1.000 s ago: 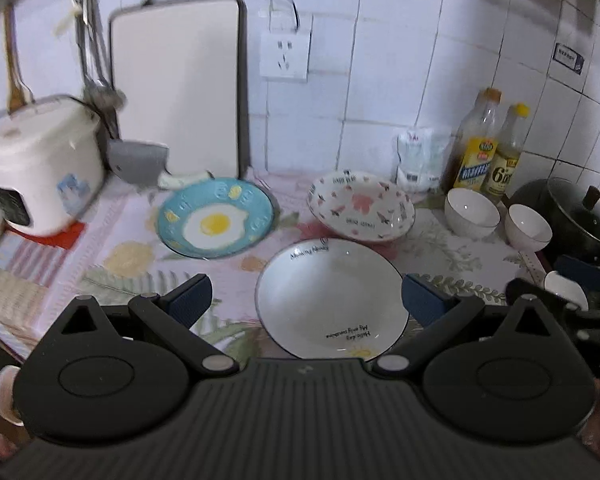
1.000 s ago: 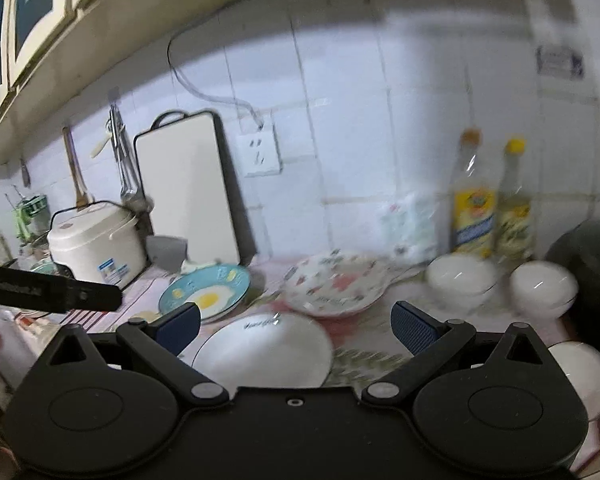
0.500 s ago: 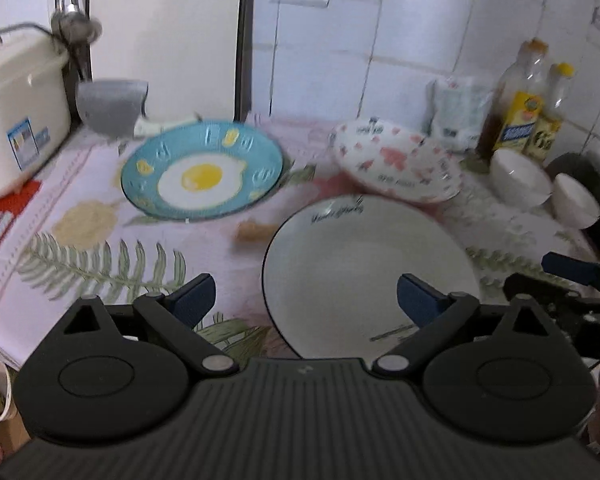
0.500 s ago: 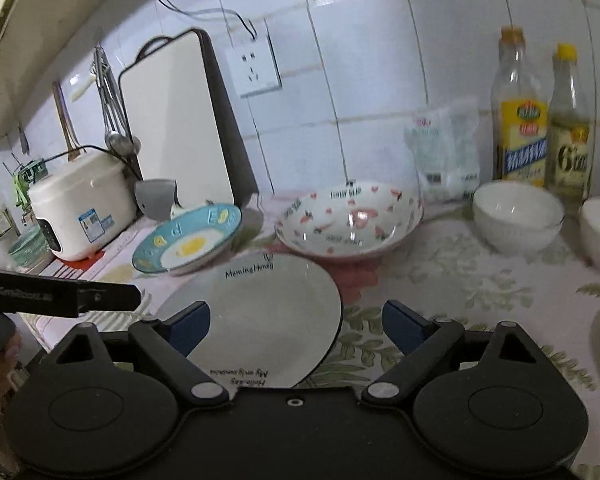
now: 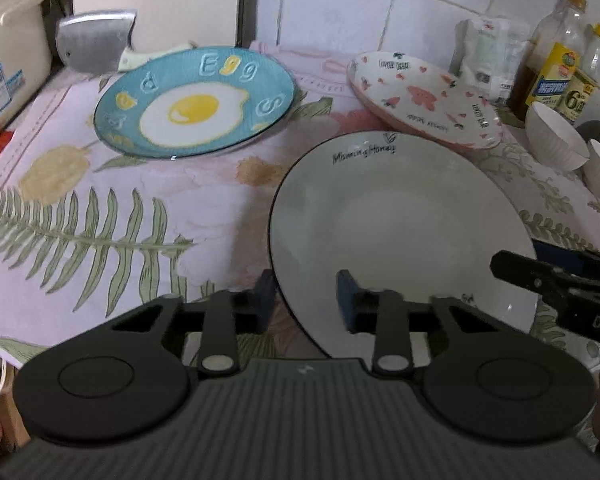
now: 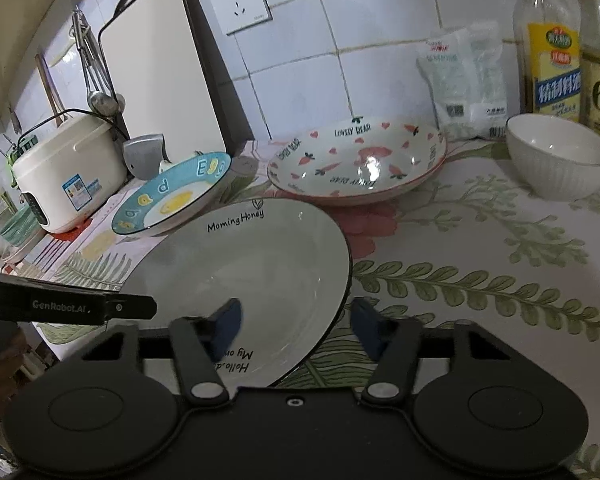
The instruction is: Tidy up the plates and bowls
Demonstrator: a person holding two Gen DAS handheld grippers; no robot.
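The left gripper (image 5: 306,300), its jaws just closing, straddles the near left rim of the round white black-edged ceramic plate (image 5: 400,232), and the right gripper (image 6: 296,326), also just closing, brackets the near right rim; neither pair of pads visibly presses yet. The plate lies flat on the floral cloth-covered counter (image 5: 100,216), near the blue fried-egg plate (image 5: 194,102) and the pink carrot-print dish (image 6: 358,160). Picking up this plate looks under way; next, both grips should tighten before a level lift toward a stack.

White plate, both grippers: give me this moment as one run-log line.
left gripper: closing astride white plate near-left rim | right gripper: closing astride near-right rim | grip: unconfirmed | plate: on cloth
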